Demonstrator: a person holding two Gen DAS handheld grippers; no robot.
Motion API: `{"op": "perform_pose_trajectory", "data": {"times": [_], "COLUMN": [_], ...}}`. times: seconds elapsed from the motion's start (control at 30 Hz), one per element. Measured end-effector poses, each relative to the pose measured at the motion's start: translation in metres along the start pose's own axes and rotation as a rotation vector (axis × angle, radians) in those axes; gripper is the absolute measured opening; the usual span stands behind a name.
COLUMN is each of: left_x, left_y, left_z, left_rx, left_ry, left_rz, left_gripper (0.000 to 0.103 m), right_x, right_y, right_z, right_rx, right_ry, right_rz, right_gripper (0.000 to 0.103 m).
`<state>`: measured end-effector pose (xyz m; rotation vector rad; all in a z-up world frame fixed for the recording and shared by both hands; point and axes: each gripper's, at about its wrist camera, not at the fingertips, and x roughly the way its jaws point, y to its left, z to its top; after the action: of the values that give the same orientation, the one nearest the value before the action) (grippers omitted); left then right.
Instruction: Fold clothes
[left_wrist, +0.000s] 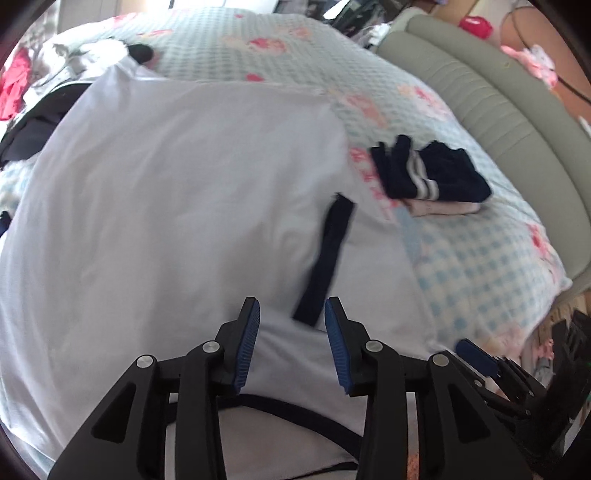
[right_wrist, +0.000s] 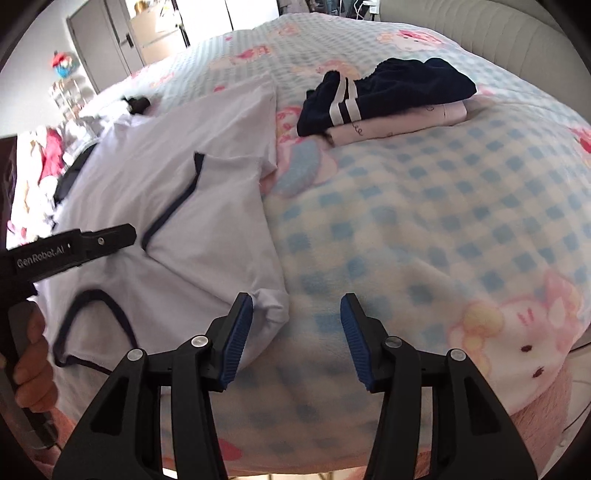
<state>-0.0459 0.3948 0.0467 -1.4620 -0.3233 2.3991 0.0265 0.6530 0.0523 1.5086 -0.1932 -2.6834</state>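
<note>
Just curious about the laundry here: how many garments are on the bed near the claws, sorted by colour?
White: 1, the white shirt
Navy: 1, the navy striped garment
Pale pink: 1, the folded pink garment
Total: 3, leaving out the blurred pile at the far left.

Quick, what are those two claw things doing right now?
Left gripper: open, empty, over the white shirt.
Right gripper: open, empty, at the shirt's edge.

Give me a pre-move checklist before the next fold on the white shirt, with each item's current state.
1. Left gripper open, nothing held: ok.
2. Right gripper open, nothing held: ok.
3. White shirt spread flat on the bed: ok.
4. Sleeve folded in over the body: ok.
5. Folded stack apart from the shirt: ok.
6. Far hem lying smooth: cannot tell.
</note>
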Motion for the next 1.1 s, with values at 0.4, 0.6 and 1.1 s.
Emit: {"op": "perform_pose_trajectory", "data": {"times": [0.4, 0.6, 1.1], "left_x": [-0.020, 0.000, -0.021], "left_y": [-0.007, -0.010, -0.009], "left_z": [-0.042, -0.049, -0.050], "left_rx": [0.064, 0.089, 0.089], "left_ry": [-0.017, 0.062, -0.010], "left_rz": [-0.086, -0.041, -0.185], "left_gripper": [0.039, 0.039, 0.041], "right_x": [0.008, 0.009, -0.015], "right_y": [0.009, 0.009, 0.012], "right_z": [-0.014, -0.017, -0.022], "right_rx": [-0.008, -0.019, -0.034], "right_ry": [0.058, 0.046, 0.008], "right_rz": [-0.059, -0.076, -0.033], "right_gripper": [0.051, 0.050, 0.051]}}
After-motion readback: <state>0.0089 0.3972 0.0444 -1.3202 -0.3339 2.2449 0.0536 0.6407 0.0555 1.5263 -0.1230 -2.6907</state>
